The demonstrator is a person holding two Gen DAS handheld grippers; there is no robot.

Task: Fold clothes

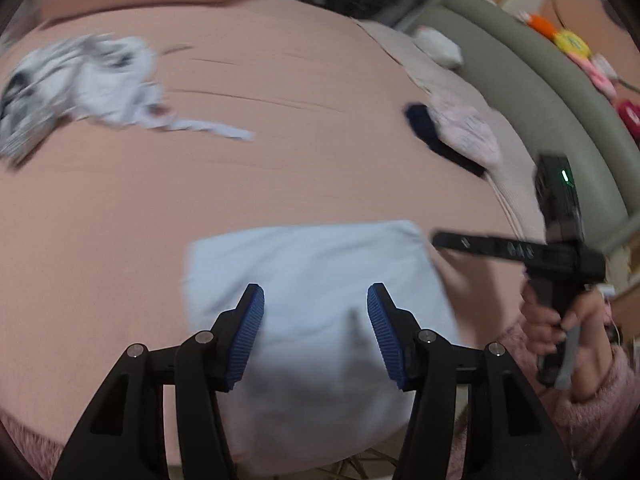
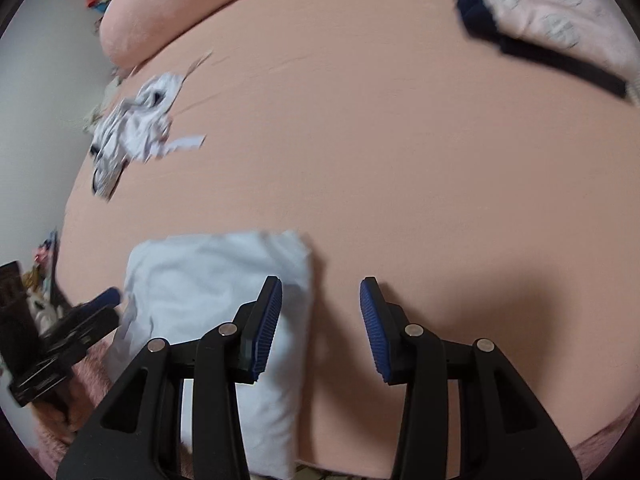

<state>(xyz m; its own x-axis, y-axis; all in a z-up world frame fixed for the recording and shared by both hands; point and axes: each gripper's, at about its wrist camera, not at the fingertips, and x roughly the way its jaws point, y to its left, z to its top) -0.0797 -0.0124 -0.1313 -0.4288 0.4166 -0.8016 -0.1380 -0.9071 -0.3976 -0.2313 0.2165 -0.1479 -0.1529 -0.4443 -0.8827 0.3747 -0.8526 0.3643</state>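
From the left wrist camera I see my left gripper point(image 1: 316, 336) with its blue-padded fingers point(image 1: 250, 336) spread apart, holding nothing. Under them lies the folded light blue garment point(image 1: 312, 292), a neat rectangle flat on the pink bed sheet point(image 1: 280, 168), close to the near edge of the bed. My right gripper point(image 1: 560, 248) shows at the right of that view, gripped in my hand point(image 1: 560, 320), with its tip just beside the garment's far right corner; whether it touches the cloth I cannot tell.

On the right wrist camera the right gripper point(image 2: 320, 328) also has its fingers point(image 2: 266, 328) apart and empty. The left one hangs over the right edge of the folded garment point(image 2: 208, 280); the other is over bare sheet point(image 2: 400, 160). The left gripper point(image 2: 68, 340) appears blurred at the lower left.

Farther up the bed, a crumpled white and grey pile of clothes point(image 1: 88, 84) sits unfolded, well apart from the folded piece. Toward the right side a pale pink garment point(image 1: 468, 132) rests on a dark navy one point(image 1: 424, 128), the two stacked and touching. A pink pillow point(image 2: 160, 12) lies at the head of the bed. I see no basket or box holding any of this; everything rests directly on the bed.
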